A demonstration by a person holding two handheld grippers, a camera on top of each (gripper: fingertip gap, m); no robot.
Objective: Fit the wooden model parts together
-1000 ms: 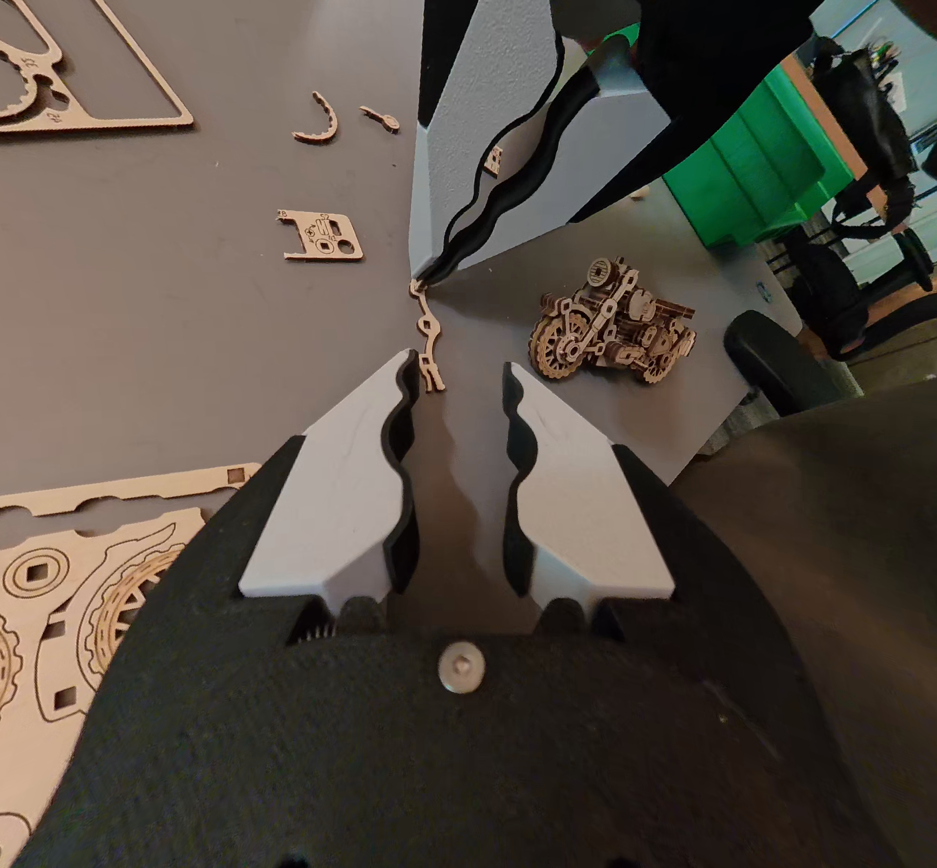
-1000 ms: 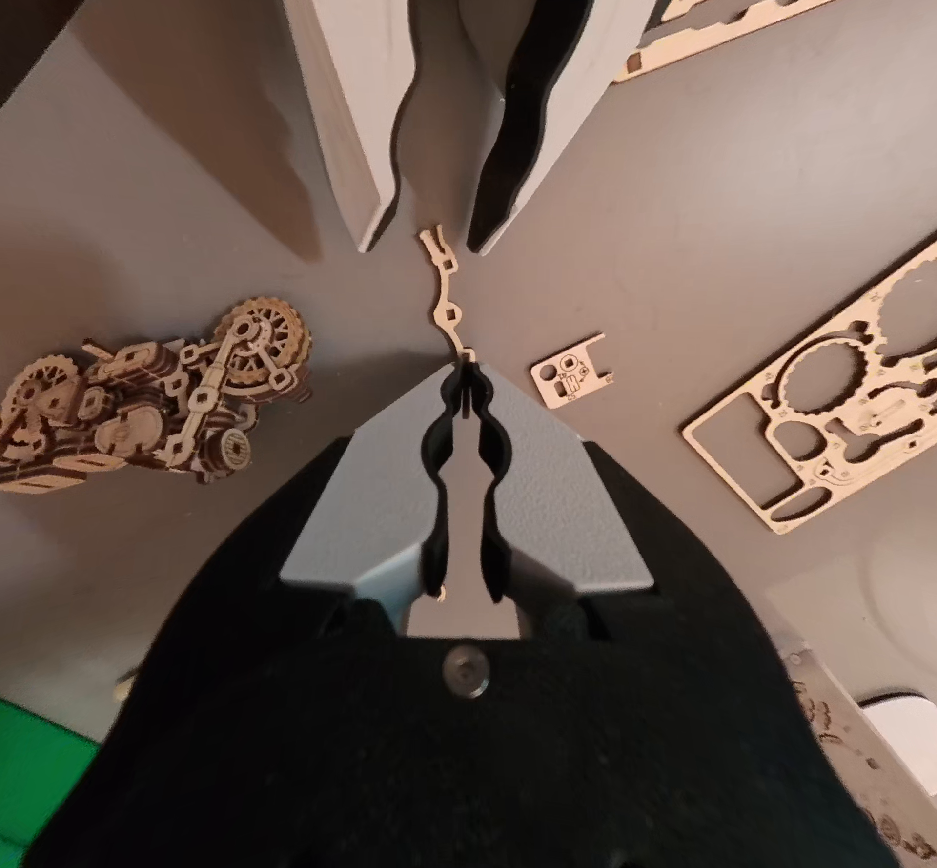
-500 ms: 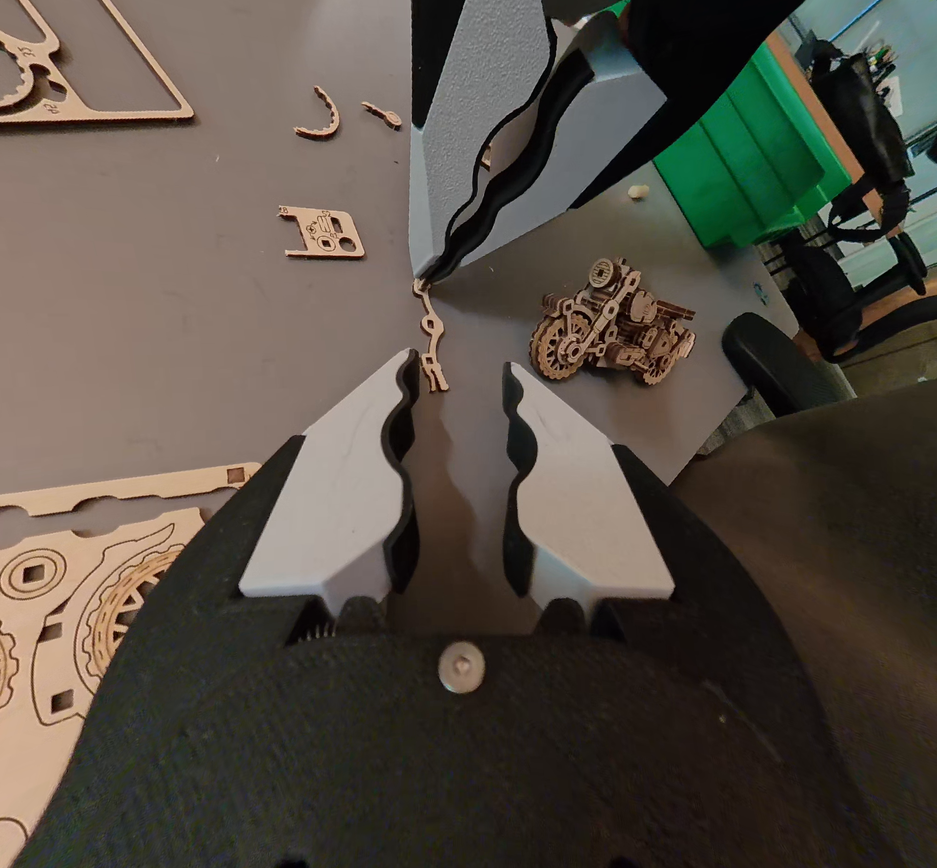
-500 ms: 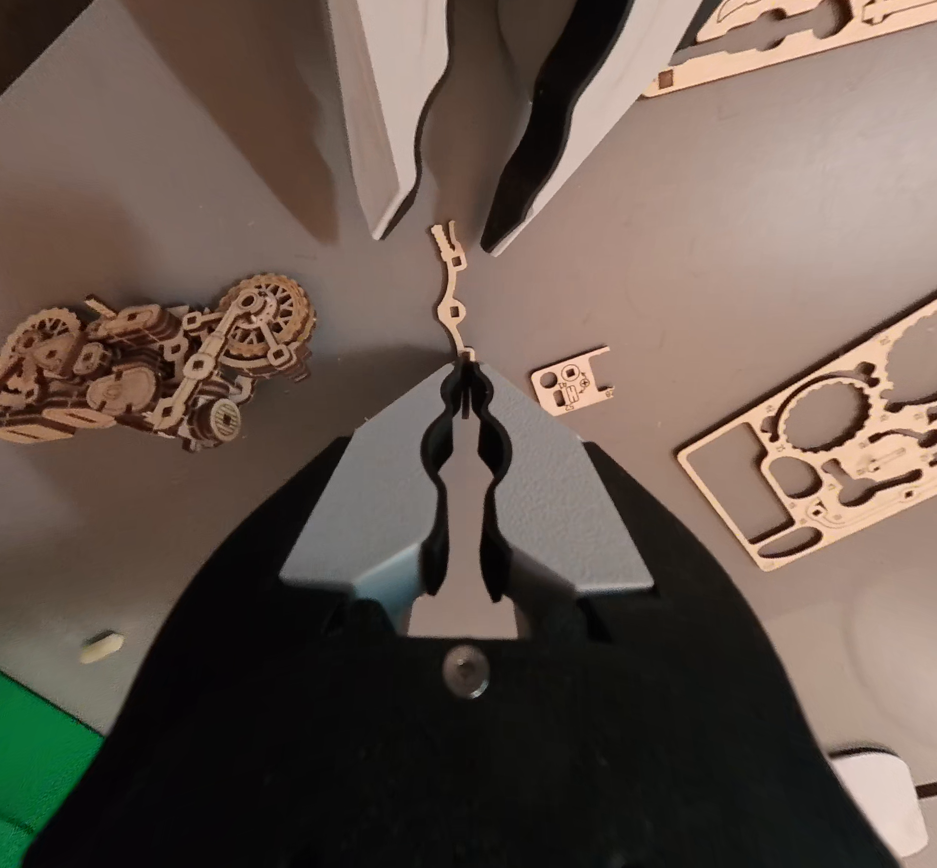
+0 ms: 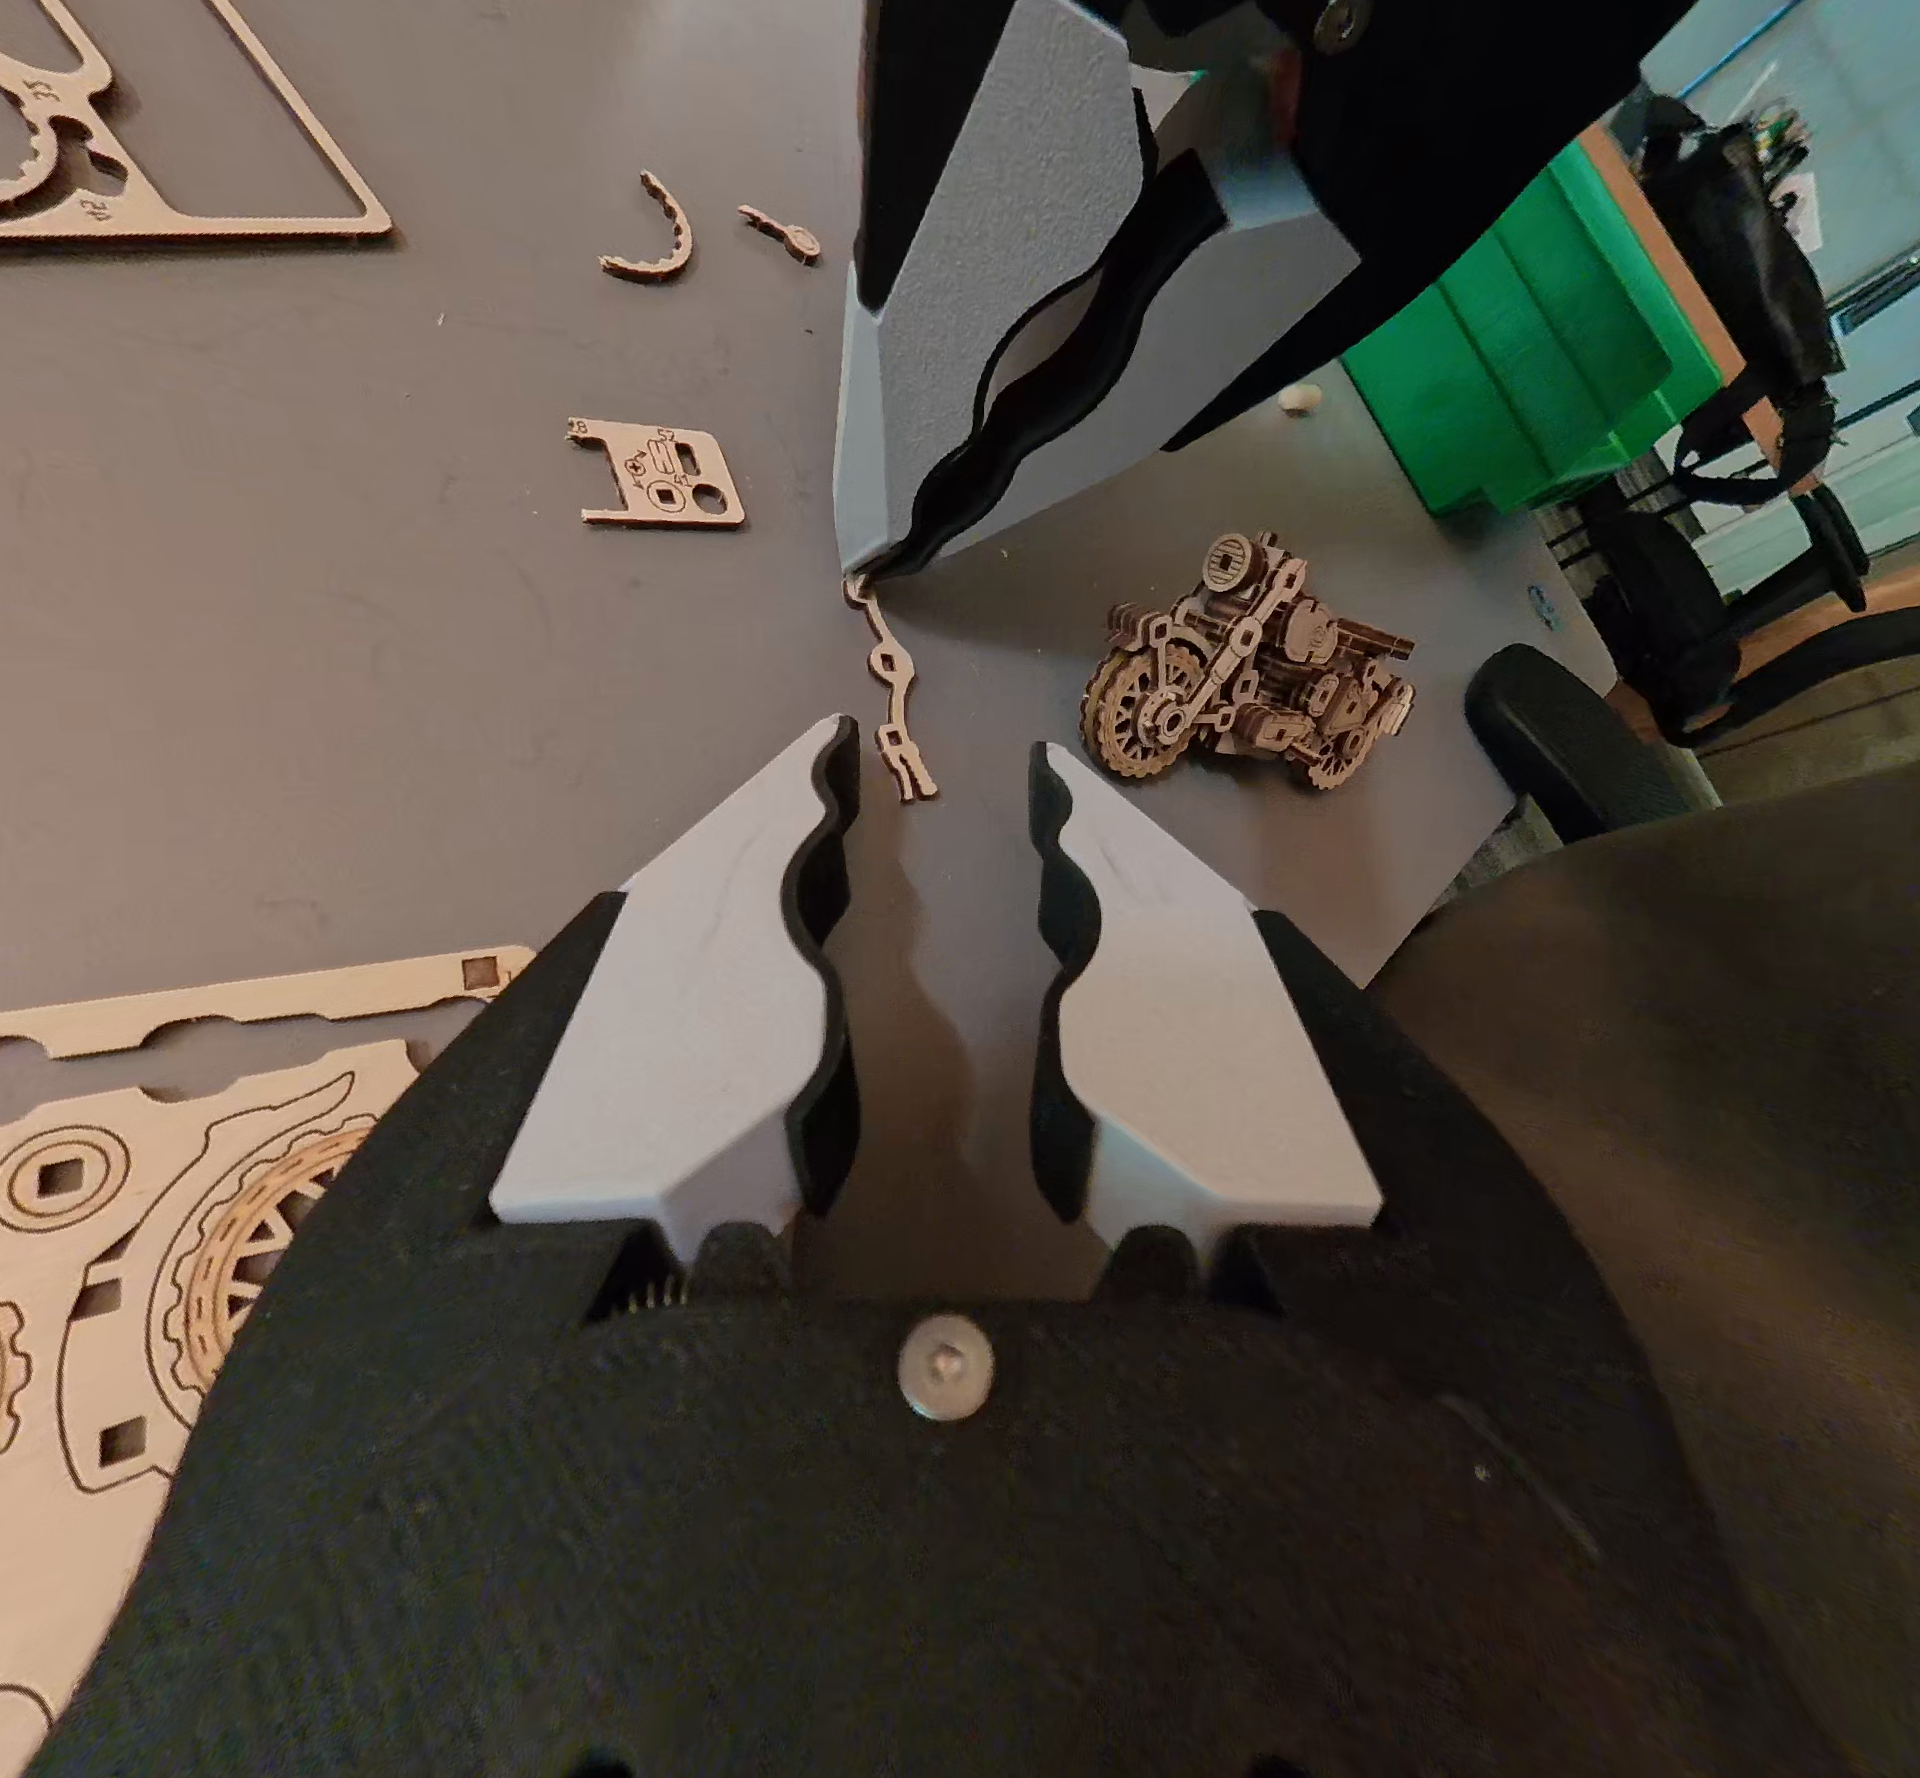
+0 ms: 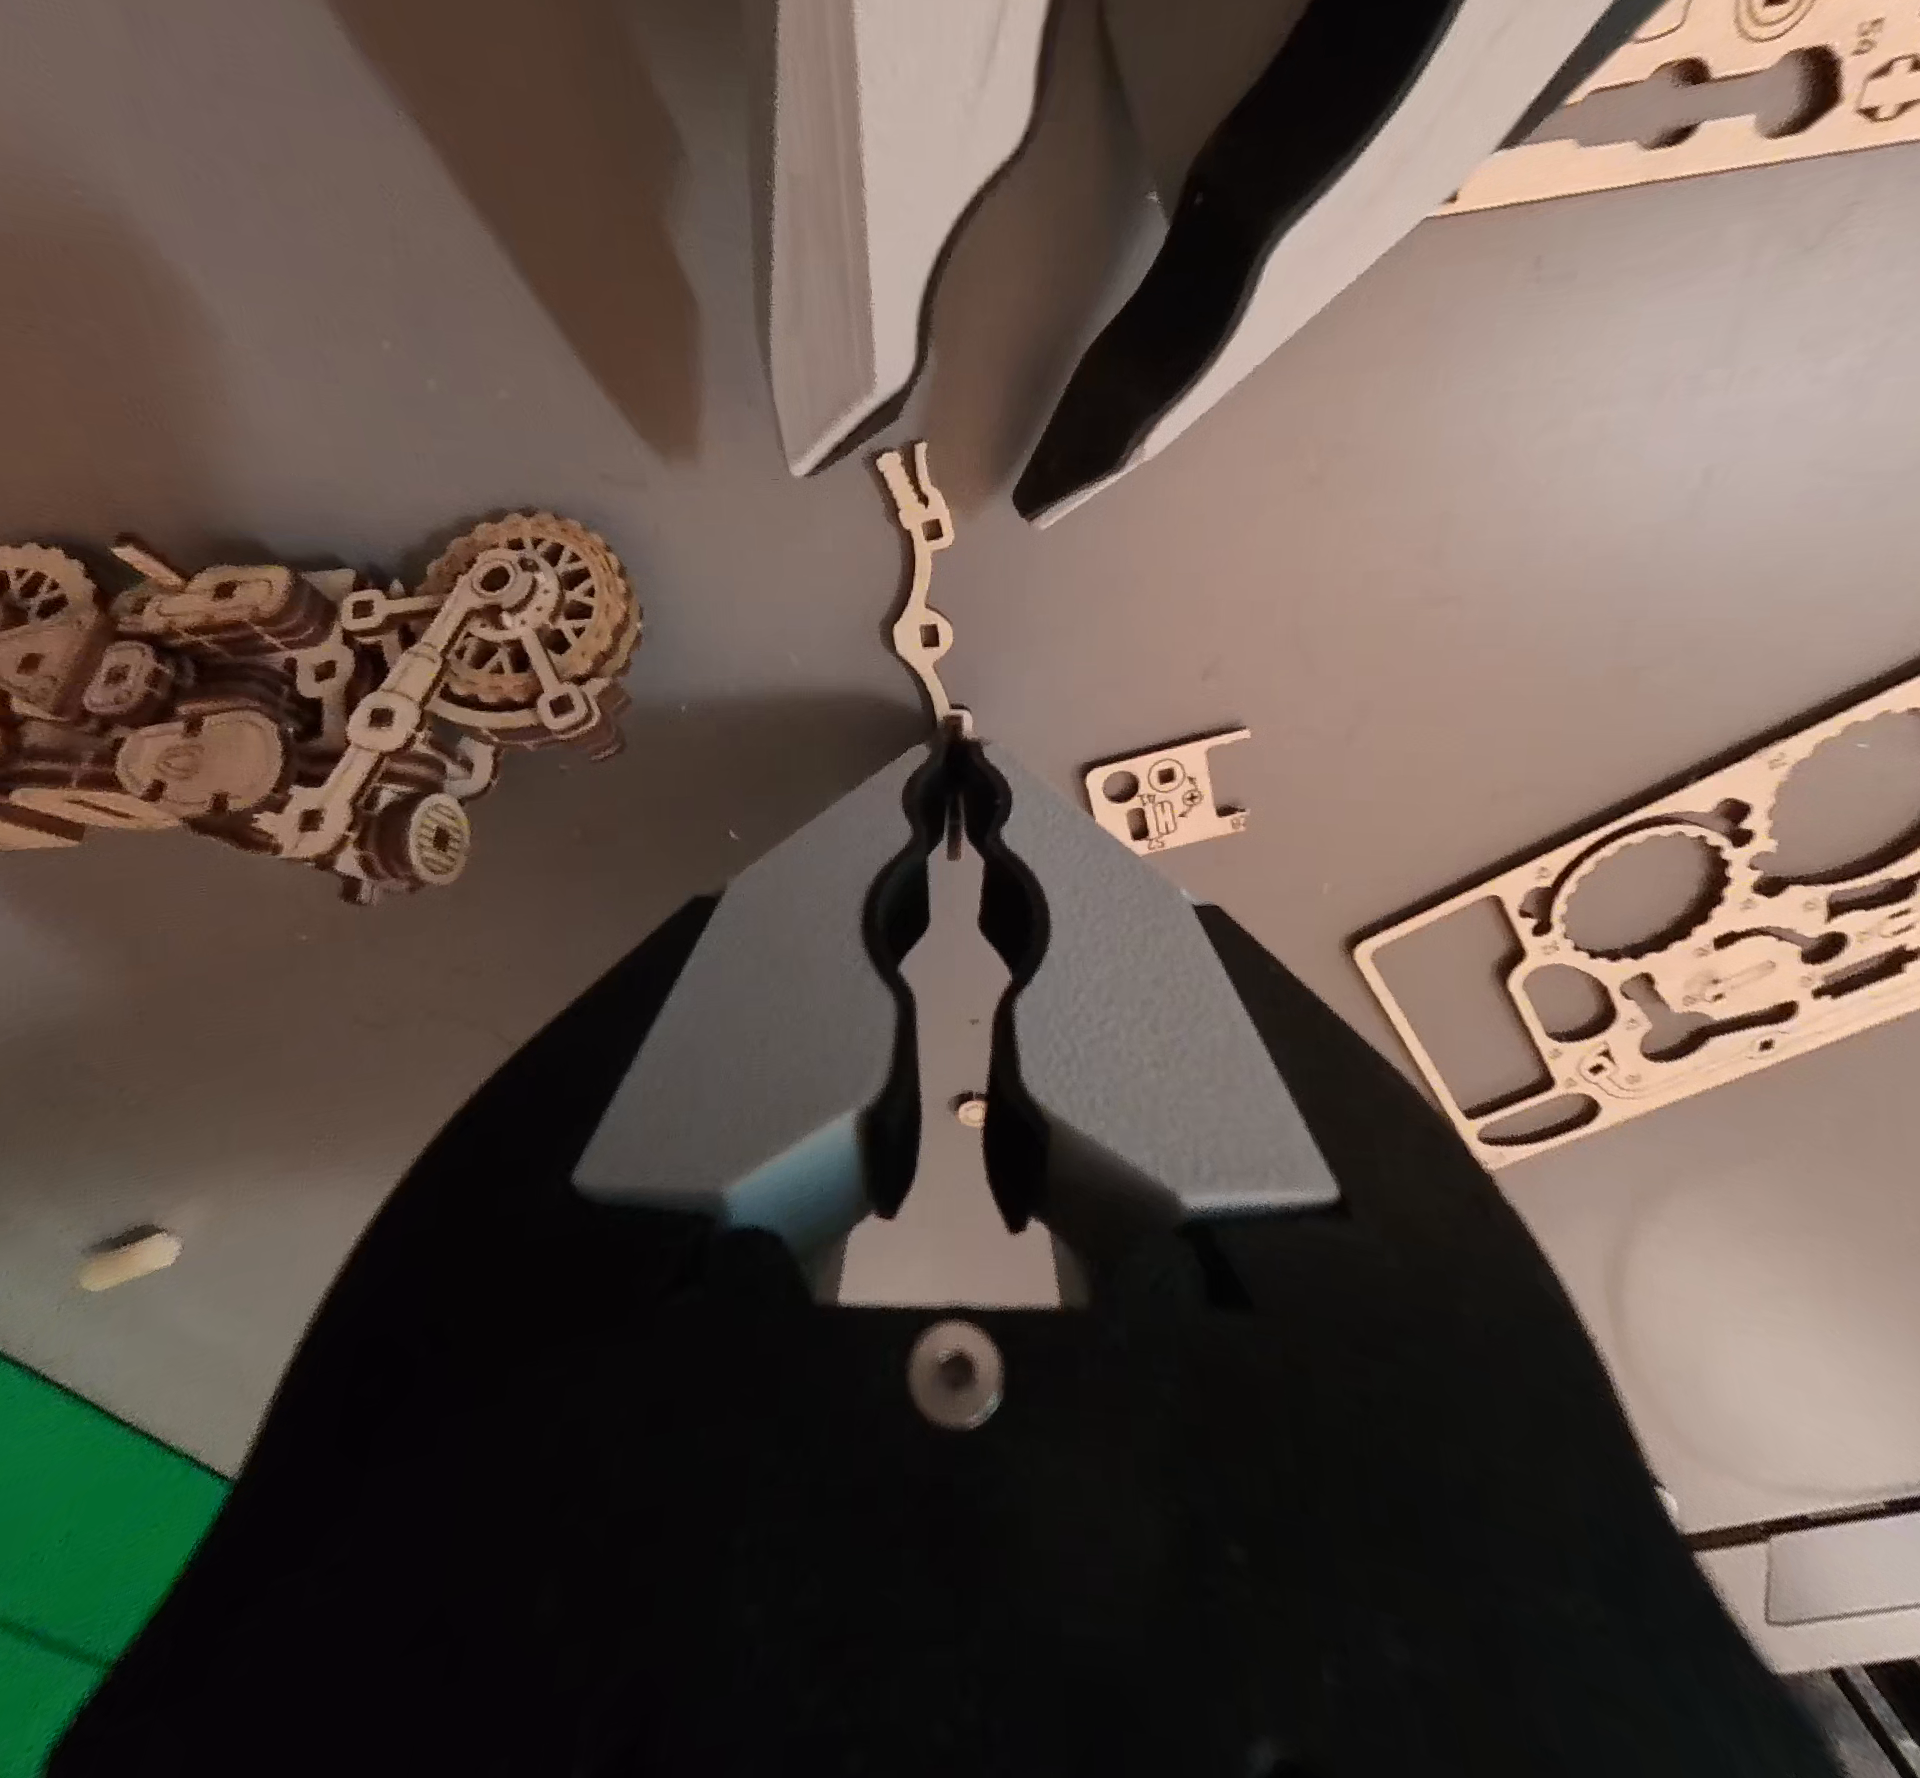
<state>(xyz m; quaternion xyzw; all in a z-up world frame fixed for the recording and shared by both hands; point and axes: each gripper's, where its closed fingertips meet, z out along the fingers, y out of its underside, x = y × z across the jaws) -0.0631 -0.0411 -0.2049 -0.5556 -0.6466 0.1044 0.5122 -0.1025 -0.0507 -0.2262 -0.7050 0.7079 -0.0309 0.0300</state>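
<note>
your right gripper (image 6: 951, 757) has its fingers pressed together at the tips, pinching one end of a thin, wavy wooden link piece (image 6: 920, 601) that has small square holes along it; the piece sticks straight out ahead of the tips, and whether its far end touches the grey table (image 6: 1455, 585) cannot be told. your left gripper (image 5: 943, 772) faces it from the other side with its fingers parted by a clear gap and holding nothing, the forked free end of the piece sitting just in front of that gap, closer to the finger on the left of its own view. to do this handover well, i judge you should slide the open fingers around the forked end squarely, centre the piece in the gap, and close gently, because the wood is thin and could snap or twist (keep the right grip firm until the left has it). the half-built wooden motorcycle (image 5: 1247, 668) stands near on the table, off to one side and well apart from both grippers, and a small flat plate part (image 5: 660, 481) lies on the other side, with cut-out sheets (image 6: 1652, 907) beyond. compared with a second ago, the left gripper's opening looks the same and the piece sits at the same spot before it, while the right gripper has tilted so its body now shows at a steeper angle, and the motorcycle has shifted a little in the right view.
</note>
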